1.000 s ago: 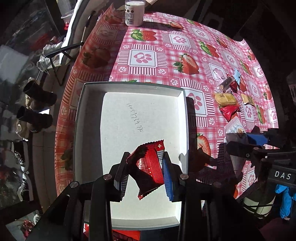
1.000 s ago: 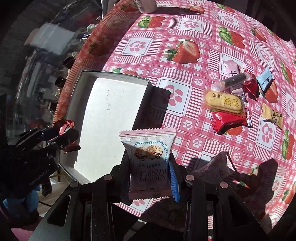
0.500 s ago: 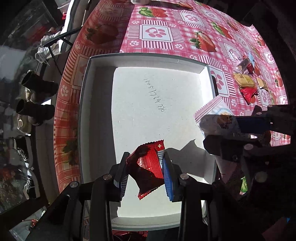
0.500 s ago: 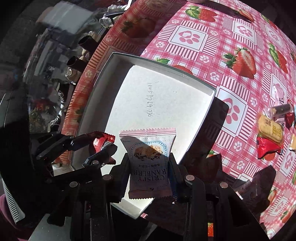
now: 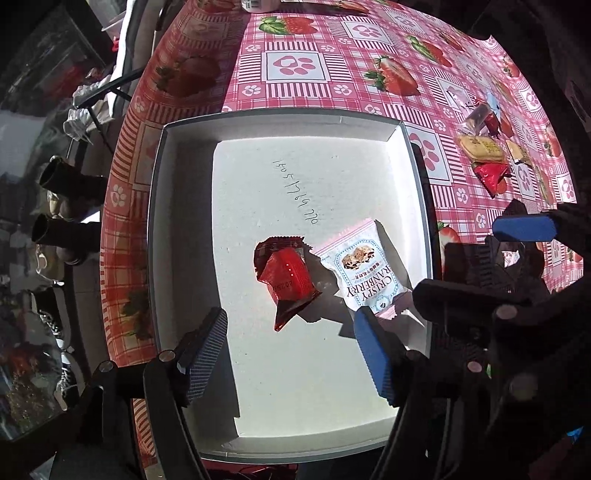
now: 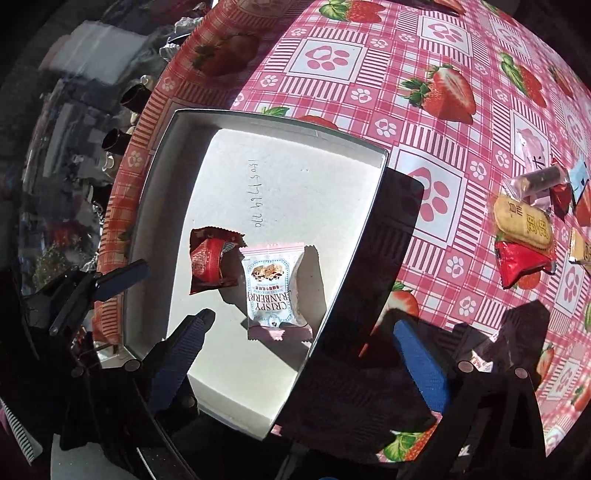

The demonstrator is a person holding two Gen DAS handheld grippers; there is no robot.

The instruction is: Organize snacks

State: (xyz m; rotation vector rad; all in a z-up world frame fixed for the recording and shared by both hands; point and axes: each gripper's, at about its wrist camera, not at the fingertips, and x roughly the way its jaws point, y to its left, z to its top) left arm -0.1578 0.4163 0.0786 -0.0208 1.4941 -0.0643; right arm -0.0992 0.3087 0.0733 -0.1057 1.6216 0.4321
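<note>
A white shallow box (image 5: 369, 122) (image 6: 280, 123) sits on the strawberry tablecloth. Inside it a red snack packet (image 5: 286, 275) (image 6: 208, 264) lies beside a white Crispy Cranberry packet (image 5: 364, 271) (image 6: 271, 286). My left gripper (image 5: 291, 350) is open and empty, above the box just short of the red packet. My right gripper (image 6: 299, 354) is open and empty, just short of the cranberry packet; it also shows at the right of the left wrist view (image 5: 517, 240). Several loose snacks (image 5: 484, 155) (image 6: 524, 221) lie on the cloth to the right.
The table edge runs left of the box, with shoes (image 5: 62, 206) and clutter on the floor beyond. A white container (image 5: 258, 4) stands at the far edge. The box casts a dark shadow (image 6: 388, 229) to its right.
Both grippers have opened and let go. The red packet and the cranberry packet now lie on the box floor, side by side. Both grippers have drawn back a little.
</note>
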